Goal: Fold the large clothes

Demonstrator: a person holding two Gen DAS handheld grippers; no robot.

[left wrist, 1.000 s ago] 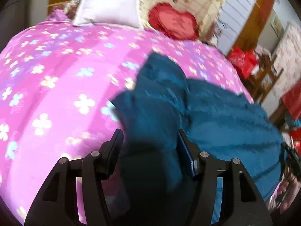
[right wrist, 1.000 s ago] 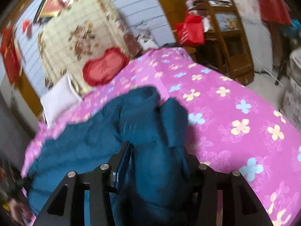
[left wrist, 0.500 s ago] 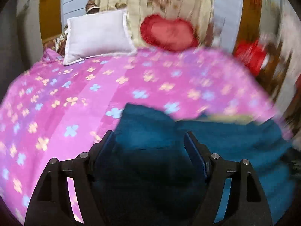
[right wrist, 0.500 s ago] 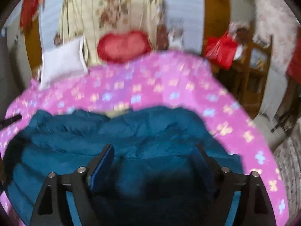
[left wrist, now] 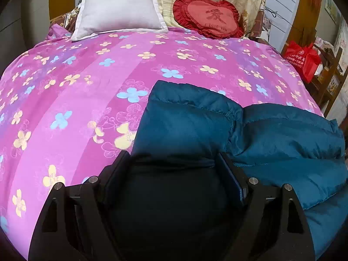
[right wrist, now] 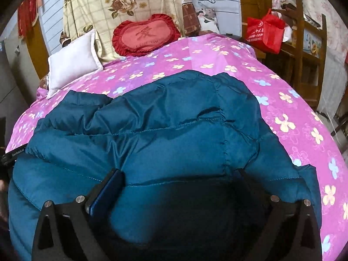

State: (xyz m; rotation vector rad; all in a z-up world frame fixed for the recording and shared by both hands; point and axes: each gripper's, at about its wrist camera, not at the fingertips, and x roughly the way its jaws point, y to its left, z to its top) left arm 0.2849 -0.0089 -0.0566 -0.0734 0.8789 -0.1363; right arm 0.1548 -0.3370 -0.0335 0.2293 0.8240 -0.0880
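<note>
In the left wrist view, the left hand-held gripper [left wrist: 174, 163] has its two black fingers spread wide with a thick fold of the teal padded jacket [left wrist: 187, 121] bulging between them; the fabric fills the gap and touches both fingers, so it is grasping the jacket. The jacket lies on the bed [left wrist: 76, 87], on the pink flowered cover, with the rest of it spreading off to the right. At the head of the bed a white pillow [left wrist: 119, 6] leans beside a red heart-shaped cushion [left wrist: 208, 15], and a red bag [left wrist: 302, 58] sits off the bed's right edge. In the right wrist view, the right hand-held gripper [right wrist: 177, 180] is also spread wide, with the jacket [right wrist: 152, 119] puffed up between its fingers and pressed against both, so it too is grasping the garment. The jacket covers most of the near part of the bed [right wrist: 293, 108], its quilted seams running across.
</note>
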